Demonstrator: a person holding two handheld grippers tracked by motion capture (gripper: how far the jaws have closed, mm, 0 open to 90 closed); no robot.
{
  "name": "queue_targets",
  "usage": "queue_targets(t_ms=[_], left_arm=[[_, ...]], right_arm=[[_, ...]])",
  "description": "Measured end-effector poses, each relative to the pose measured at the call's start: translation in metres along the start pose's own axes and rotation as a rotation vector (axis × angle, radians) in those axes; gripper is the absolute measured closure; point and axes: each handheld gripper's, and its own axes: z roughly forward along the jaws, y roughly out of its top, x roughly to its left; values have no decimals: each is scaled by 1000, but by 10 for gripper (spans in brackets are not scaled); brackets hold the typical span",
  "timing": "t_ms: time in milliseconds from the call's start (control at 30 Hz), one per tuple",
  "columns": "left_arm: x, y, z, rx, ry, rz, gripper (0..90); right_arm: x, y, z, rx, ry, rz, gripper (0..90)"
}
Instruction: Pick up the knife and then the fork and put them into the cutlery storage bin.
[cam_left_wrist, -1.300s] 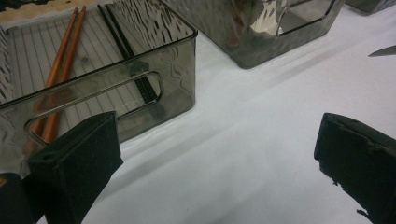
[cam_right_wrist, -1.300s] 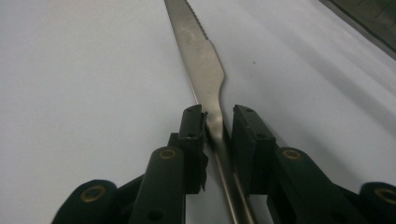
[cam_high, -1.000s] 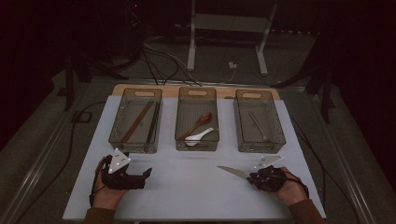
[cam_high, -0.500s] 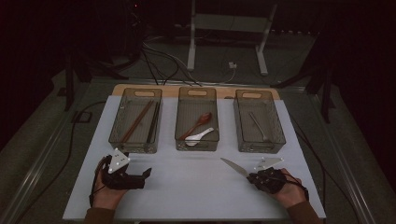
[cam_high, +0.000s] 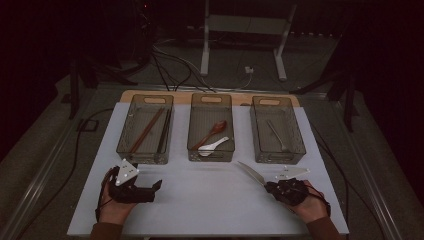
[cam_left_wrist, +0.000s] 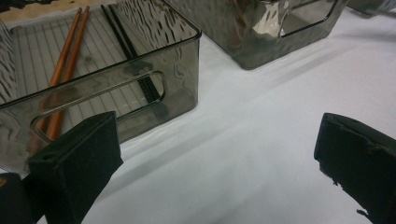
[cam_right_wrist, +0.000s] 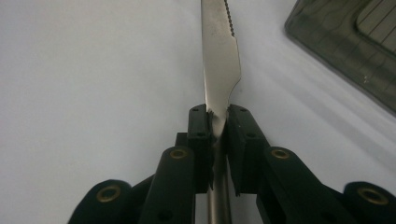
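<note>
Jaws come first: on our right gripper they are pinched almost together on a table knife, clamping it where the blade meets the handle; they have just been closing on it. From the high view the knife juts from that gripper toward the far left, its tip over bare cloth at the near right of the table, just near of the gap between the middle and right bins. Our left gripper has its jaws spread wide, with nothing between the pads but white tablecloth; in the high view it sits at the near left, pointing right. We see three smoky, see-through bins in a row across the far half of the table. The left bin holds two pairs of chopsticks, one reddish-brown pair and one black pair, lying side by side lengthwise. The middle bin holds two spoons, a brown one and a white one, the white nearer us. The right bin holds one piece of metal cutlery that we cannot tell apart further. The near wall of the right bin stands just beyond the knife's tip; the cloth between the two grippers is open.
</note>
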Motion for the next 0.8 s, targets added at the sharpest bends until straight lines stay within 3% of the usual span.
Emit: queue_targets(t_ms=[533, 800], left_arm=[[0, 0, 0, -1, 0, -1, 17], [0, 0, 0, 0, -1, 0, 17]], right_arm=[[-5, 10, -15, -114, -41, 51, 804], [-16, 14, -21, -172, -81, 114, 804]])
